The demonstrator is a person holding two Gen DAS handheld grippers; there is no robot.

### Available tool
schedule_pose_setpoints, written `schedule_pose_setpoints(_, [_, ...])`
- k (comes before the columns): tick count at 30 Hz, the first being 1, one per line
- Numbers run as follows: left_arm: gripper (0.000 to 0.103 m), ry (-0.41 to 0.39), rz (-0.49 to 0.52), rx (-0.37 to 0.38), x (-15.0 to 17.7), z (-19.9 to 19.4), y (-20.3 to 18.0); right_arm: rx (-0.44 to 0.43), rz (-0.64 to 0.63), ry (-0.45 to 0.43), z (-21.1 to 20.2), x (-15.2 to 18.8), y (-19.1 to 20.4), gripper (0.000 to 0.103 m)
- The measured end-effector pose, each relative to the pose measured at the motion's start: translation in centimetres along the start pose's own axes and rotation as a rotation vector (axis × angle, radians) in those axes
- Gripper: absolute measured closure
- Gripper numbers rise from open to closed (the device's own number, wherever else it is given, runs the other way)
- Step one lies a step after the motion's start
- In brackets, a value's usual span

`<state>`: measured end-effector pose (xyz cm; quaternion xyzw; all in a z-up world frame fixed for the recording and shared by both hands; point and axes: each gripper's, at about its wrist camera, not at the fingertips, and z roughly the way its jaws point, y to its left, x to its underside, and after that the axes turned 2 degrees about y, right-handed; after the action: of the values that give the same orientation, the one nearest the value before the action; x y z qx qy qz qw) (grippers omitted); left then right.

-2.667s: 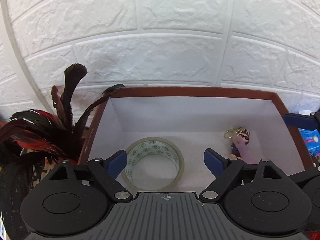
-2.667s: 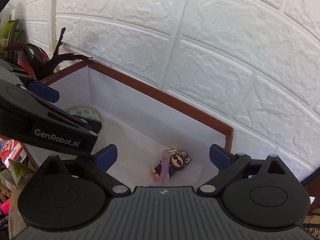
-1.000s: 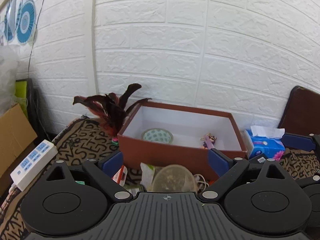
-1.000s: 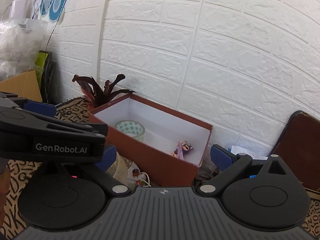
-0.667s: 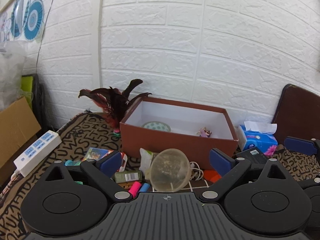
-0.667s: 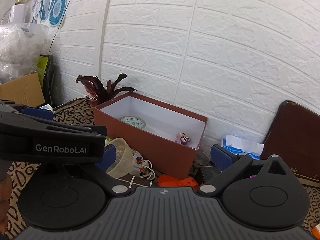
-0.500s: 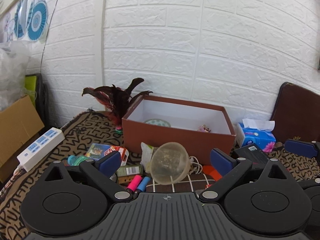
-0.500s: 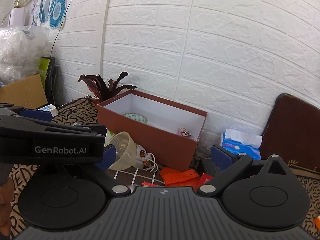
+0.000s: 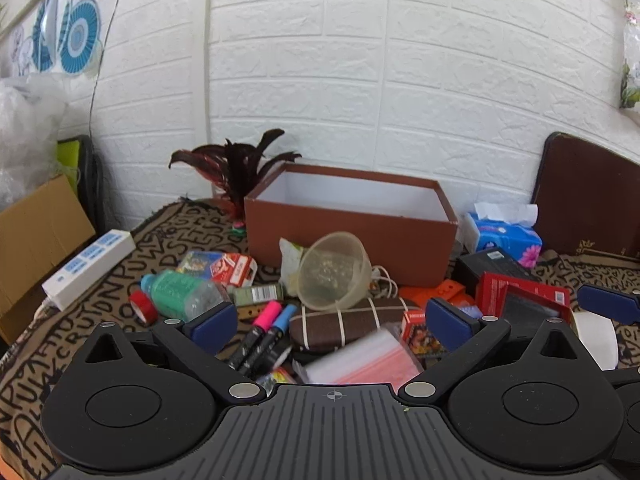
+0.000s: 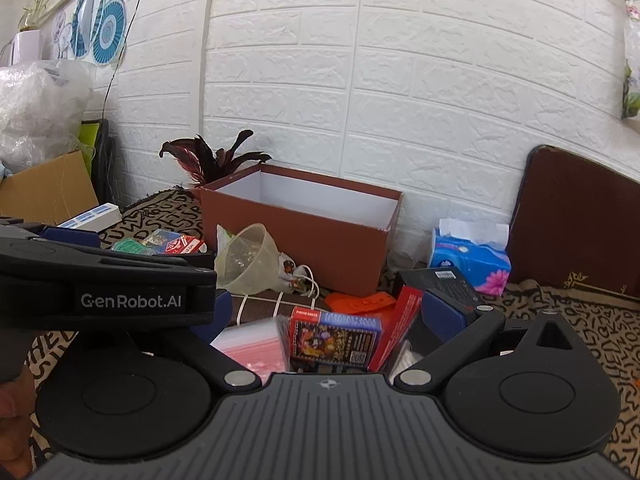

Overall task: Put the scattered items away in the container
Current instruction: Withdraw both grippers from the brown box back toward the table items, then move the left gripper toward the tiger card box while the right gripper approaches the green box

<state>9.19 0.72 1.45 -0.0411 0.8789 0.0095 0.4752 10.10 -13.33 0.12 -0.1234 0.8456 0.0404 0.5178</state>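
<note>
Left gripper (image 9: 330,322), right gripper (image 10: 326,312): jaws wide, empty.

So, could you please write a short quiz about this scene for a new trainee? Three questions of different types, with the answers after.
1. True or false: both the left gripper and the right gripper are open and hold nothing.
2. Multiple choice: how does the clear plastic cup lie? A) upright, B) on its side in front of the brown box, C) inside the box.
3. Fill in: the pink and blue markers lie just to the ___ of the brown pouch in the left wrist view.

Key: 1 true; 2 B; 3 left.
</note>
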Motion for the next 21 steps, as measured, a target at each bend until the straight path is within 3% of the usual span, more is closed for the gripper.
schedule_pose_setpoints(9, [0.0,0.048,0.038,-0.001,3.1,-0.1,-0.6,0.009,0.02,0.025,-0.9,3.3,0.5,0.002])
schedule_pose_setpoints(21, [0.0,0.008,0.033,-0.019,7.0,-1.3,1.8,-0.029,0.054,0.016,-1.5,6.8,2.9,0.002])
